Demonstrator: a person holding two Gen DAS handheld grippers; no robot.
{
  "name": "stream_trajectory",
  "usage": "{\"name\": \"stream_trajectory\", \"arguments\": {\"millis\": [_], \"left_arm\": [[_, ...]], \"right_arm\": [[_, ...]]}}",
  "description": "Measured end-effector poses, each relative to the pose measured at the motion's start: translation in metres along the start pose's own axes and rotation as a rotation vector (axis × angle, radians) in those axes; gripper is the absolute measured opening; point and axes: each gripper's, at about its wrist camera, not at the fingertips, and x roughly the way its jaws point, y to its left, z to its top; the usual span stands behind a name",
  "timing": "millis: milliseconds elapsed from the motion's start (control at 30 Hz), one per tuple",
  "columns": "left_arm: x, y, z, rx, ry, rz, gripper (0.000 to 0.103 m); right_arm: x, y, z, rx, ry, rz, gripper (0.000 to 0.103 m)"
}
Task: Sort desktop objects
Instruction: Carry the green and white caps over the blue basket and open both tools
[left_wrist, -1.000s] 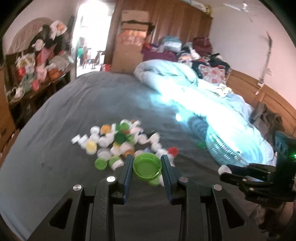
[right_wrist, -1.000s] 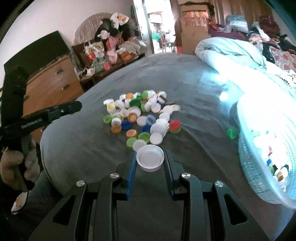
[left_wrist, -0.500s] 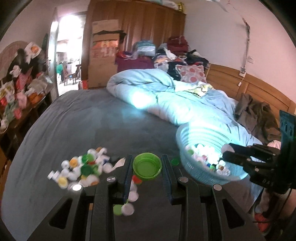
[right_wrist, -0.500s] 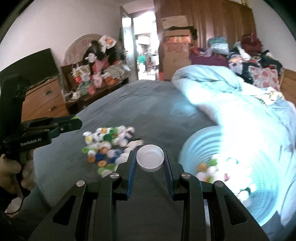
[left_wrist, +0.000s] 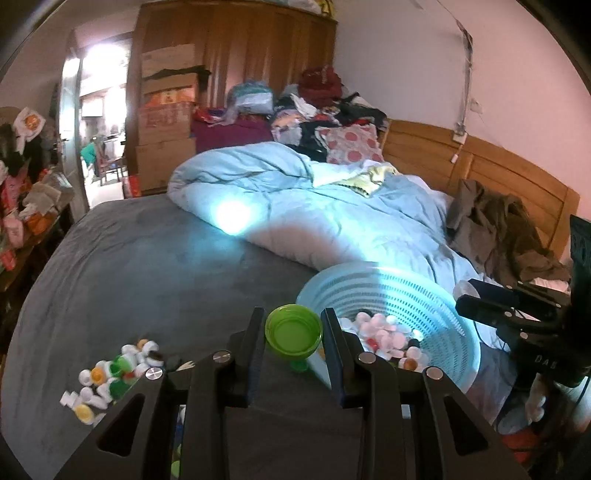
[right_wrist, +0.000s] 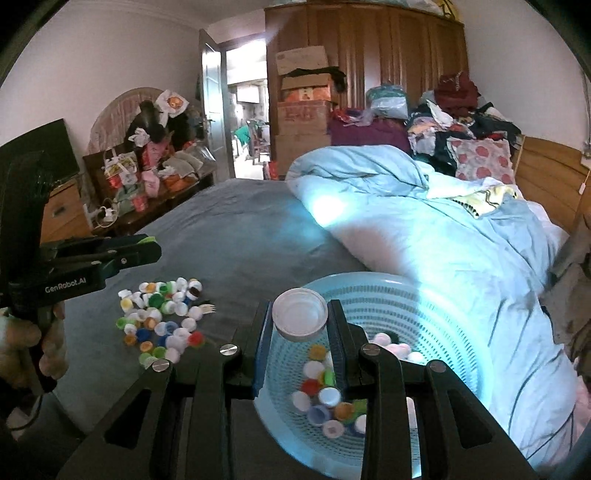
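**Two caps gripped at the basket**

Clamped in the left gripper (left_wrist: 294, 332): a round green cap (left_wrist: 294, 331), glossy plastic, hollow side up, held above the grey bedspread (left_wrist: 155, 266) just beside the near rim of the pale blue basket (left_wrist: 424, 295). Pinched in the right gripper (right_wrist: 300, 320): a wider white cap (right_wrist: 300, 319), shallow and smooth, open face up, poised over the basket's perforated plastic bowl, with sorted caps (right_wrist: 325, 398) heaped inside. Left on the soft grey cover: a loose pile of caps (right_wrist: 162, 317), small discs in white, green, orange and blue, well apart from the basket. Level and forward-pointing, both tools, side by side. Behind, a rumpled light blue duvet (right_wrist: 424, 229).
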Motion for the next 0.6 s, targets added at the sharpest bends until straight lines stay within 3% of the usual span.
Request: {"name": "stream_trajectory", "arguments": {"millis": [600], "left_arm": [[0.082, -0.044, 0.026, 0.074, 0.159, -0.042, 0.032]], "right_arm": [[0.024, -0.061, 0.010, 0.051, 0.069, -0.025, 0.026]]}}
